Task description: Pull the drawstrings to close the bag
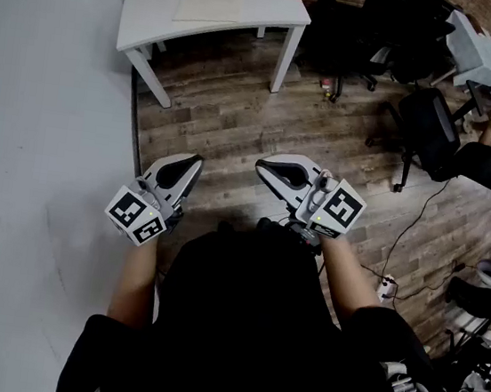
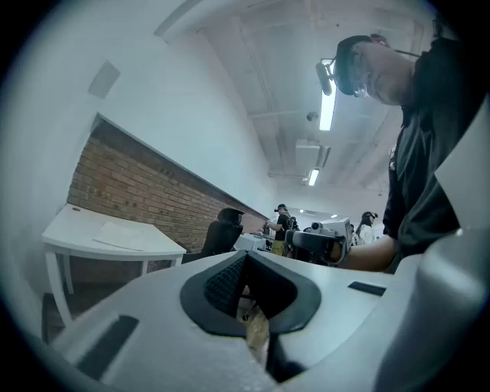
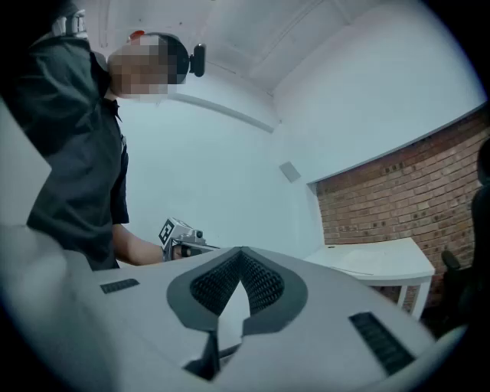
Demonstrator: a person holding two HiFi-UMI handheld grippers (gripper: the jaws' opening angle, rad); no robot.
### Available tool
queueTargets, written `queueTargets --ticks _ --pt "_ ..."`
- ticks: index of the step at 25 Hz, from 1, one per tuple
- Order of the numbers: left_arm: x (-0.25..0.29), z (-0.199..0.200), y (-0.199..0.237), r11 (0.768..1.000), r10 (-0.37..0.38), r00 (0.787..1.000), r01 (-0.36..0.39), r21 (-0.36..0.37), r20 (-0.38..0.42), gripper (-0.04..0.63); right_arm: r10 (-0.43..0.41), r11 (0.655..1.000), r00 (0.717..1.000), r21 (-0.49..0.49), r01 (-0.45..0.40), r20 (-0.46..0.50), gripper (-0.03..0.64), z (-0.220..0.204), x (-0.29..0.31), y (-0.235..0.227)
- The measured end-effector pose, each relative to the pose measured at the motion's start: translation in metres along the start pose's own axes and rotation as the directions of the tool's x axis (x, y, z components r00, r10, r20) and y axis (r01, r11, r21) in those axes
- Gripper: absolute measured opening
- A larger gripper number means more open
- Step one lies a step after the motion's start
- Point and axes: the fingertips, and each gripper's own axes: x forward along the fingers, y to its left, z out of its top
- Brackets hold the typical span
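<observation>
No bag and no drawstrings show in any view. In the head view my left gripper (image 1: 194,162) and right gripper (image 1: 263,167) are held side by side at waist height over the wooden floor (image 1: 237,127), both level and pointing away from me. Each has its jaws shut with nothing between them. The left gripper view shows its own closed tips (image 2: 245,257) and the right gripper (image 2: 325,243) beyond them. From the right gripper view I see its closed tips (image 3: 241,251) and, further off, the left gripper (image 3: 181,237).
A white table (image 1: 208,6) stands ahead against the pale wall (image 1: 26,162) on my left. Black office chairs (image 1: 434,126) and desks crowd the right side. Cables (image 1: 411,230) trail over the floor there. A brick wall (image 2: 130,191) runs behind the table.
</observation>
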Motion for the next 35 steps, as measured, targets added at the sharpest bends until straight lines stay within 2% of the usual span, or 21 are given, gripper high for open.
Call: queueTargets --ticks 3,6,8,12,17,20,25,29,35 --pt "-0.009 0.004 0.011 0.999 -0.010 0.998 0.012 -0.034 0.057 0.014 -0.016 1.000 1.000 -0.011 0.016 0.011 0.005 0.001 0.008 -0.001" --pt "-0.016 0.008 0.019 1.000 0.003 0.991 -0.001 -0.020 0.137 0.014 -0.044 0.999 0.999 -0.002 0.044 0.009 0.005 -0.003 0.010 -0.006" --pt "-0.016 0.007 0.026 1.000 0.017 0.988 -0.013 -0.027 0.151 0.014 -0.067 0.998 0.998 0.007 0.067 0.005 0.005 -0.004 0.009 -0.011" --pt "-0.004 -0.005 0.030 1.000 -0.009 0.998 0.011 -0.028 0.062 0.014 -0.091 0.996 0.996 0.012 0.091 0.009 0.005 0.001 0.008 -0.019" --pt "0.008 -0.011 0.046 0.996 -0.049 0.998 0.051 -0.068 0.024 0.014 -0.087 0.996 0.996 0.007 0.086 0.024 0.005 0.001 0.019 -0.038" --pt "0.015 -0.012 0.059 0.996 -0.068 0.998 0.068 -0.059 0.008 0.014 -0.086 0.996 0.996 0.014 0.085 0.040 0.005 -0.001 0.029 -0.059" --pt "0.042 -0.010 0.097 0.995 -0.047 0.999 0.045 -0.085 -0.013 0.014 -0.075 0.997 0.995 0.032 0.074 0.060 0.005 -0.004 0.045 -0.115" --pt "0.071 -0.003 0.134 0.996 -0.049 0.997 0.045 -0.078 -0.061 0.014 -0.040 0.998 0.997 0.042 0.037 0.060 0.005 -0.003 0.072 -0.163" --pt "0.120 0.021 0.184 0.998 0.010 0.995 -0.016 -0.065 -0.095 0.014 0.018 1.000 0.999 0.014 -0.018 0.029 0.005 0.011 0.089 -0.239"
